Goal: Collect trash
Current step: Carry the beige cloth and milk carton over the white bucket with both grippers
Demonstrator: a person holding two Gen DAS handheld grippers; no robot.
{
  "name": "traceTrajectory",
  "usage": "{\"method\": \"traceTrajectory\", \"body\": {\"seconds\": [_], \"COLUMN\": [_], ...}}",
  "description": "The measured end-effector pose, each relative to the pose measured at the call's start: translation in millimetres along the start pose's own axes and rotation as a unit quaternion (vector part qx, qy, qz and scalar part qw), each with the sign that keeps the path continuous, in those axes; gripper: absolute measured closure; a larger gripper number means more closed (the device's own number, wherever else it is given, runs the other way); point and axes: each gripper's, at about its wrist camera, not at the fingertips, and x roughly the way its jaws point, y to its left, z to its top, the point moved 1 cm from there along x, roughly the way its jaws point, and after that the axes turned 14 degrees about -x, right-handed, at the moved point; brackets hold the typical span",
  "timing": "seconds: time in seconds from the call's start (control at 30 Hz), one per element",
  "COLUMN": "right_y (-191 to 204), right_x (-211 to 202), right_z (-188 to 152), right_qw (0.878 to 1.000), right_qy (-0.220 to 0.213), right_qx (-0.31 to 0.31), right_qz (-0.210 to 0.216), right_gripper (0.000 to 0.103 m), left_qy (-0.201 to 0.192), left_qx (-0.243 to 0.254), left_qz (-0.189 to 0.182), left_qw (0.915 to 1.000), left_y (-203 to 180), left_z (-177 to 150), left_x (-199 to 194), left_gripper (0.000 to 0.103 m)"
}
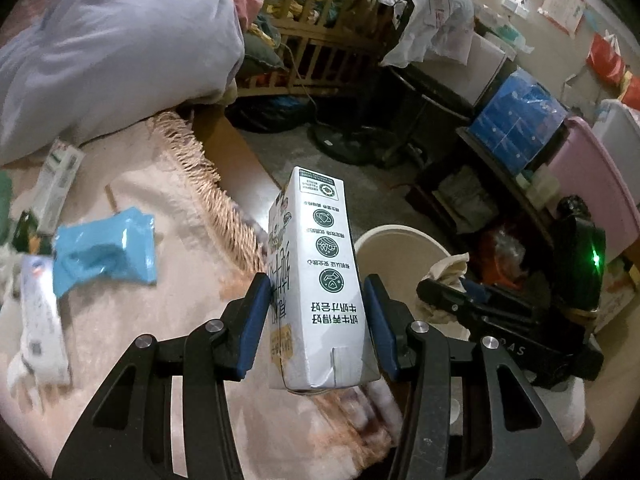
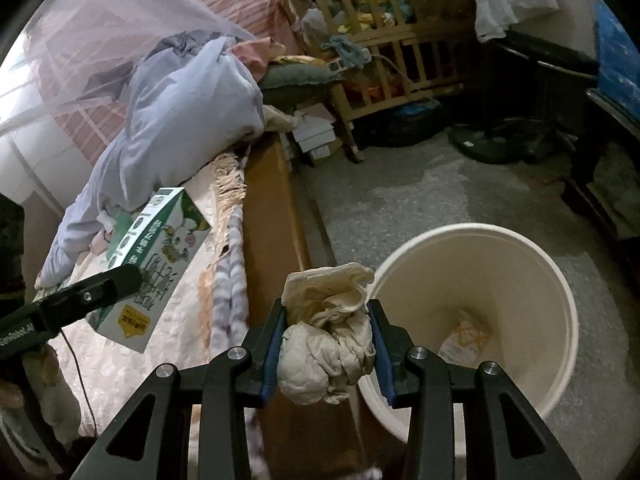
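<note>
My left gripper [image 1: 316, 320] is shut on a white milk carton [image 1: 324, 280] and holds it above the bed's edge; the carton also shows in the right wrist view [image 2: 160, 256]. My right gripper [image 2: 326, 344] is shut on a crumpled cream tissue wad [image 2: 328, 340], just left of the rim of a cream trash bucket [image 2: 532, 280] on the floor. The bucket [image 1: 384, 248] and the wad [image 1: 448, 272] also show behind the carton. A paper scrap [image 2: 464, 340] lies in the bucket.
On the pink blanket [image 1: 140, 340] lie a blue wrapper [image 1: 104, 256], a white packet [image 1: 40, 328] and a white box [image 1: 56, 184]. A lilac duvet [image 2: 180, 120] is piled behind. A wooden crib [image 2: 384, 40], fan base [image 2: 492, 140] and storage boxes [image 1: 516, 120] ring the floor.
</note>
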Motion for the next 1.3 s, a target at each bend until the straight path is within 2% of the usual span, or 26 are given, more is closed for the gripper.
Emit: {"method": "traceTrajectory", "body": {"seconds": [0.17, 0.3, 0.43, 0.57, 0.63, 0.73, 0.93, 1.1, 1.3], "right_y": [-9, -11, -10, -12, -15, -15, -12, -16, -43], "right_x": [29, 22, -2, -39, -58, -87, -124, -107, -66], "right_z": [9, 8, -1, -23, -32, -38, -36, -32, -46], "right_qw": [0.999, 0.999, 1.000, 0.998, 0.997, 0.995, 0.992, 0.992, 0.991], "right_qy": [0.030, 0.028, 0.009, 0.001, 0.007, 0.017, 0.001, 0.012, 0.026], "right_qx": [0.003, 0.019, 0.020, 0.039, 0.056, 0.050, 0.071, 0.066, 0.082], "right_qz": [0.030, 0.029, -0.006, -0.055, -0.057, -0.084, -0.104, -0.104, -0.101], "right_gripper": [0.066, 0.066, 0.065, 0.065, 0.066, 0.065, 0.066, 0.066, 0.066], "left_qy": [0.028, 0.035, 0.032, 0.032, 0.025, 0.037, 0.034, 0.049, 0.075], "left_qx": [-0.011, -0.005, 0.007, -0.019, -0.012, -0.009, 0.020, 0.015, 0.008], "left_qz": [-0.003, -0.019, -0.043, -0.070, -0.075, -0.090, -0.106, -0.103, -0.083], "left_qw": [0.9995, 0.9992, 0.9985, 0.9968, 0.9968, 0.9952, 0.9936, 0.9934, 0.9937], "left_y": [5, -5, -14, -18, -23, -33, -57, -73, -93], "left_z": [6, -1, -12, -23, -27, -33, -46, -50, -45], "left_x": [24, 19, 4, -27, -39, -51, -68, -49, 5], "left_gripper": [0.057, 0.057, 0.057, 0.057, 0.057, 0.057, 0.057, 0.057, 0.057]}}
